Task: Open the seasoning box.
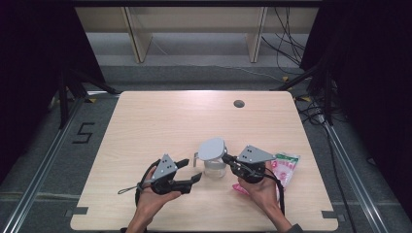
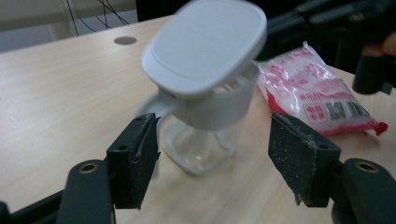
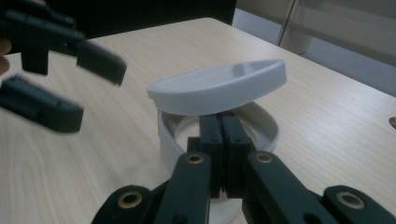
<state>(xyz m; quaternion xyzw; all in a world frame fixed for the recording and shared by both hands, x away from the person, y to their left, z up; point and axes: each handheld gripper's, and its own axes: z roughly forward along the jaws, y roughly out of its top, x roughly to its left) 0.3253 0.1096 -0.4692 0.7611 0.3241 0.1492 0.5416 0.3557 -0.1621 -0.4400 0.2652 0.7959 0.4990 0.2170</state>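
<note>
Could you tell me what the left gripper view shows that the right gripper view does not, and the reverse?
Left gripper view alone: the pink packet lying on the table beside the jar, the jar's clear body and handle, and the left tongs' open jaws with nothing between them.

Right gripper view alone: the right tongs shut on the jar's grey collar, under the raised lid.

Both: the jar with its grey lid tipped open, the wooden table, and the other tongs farther off.
</note>
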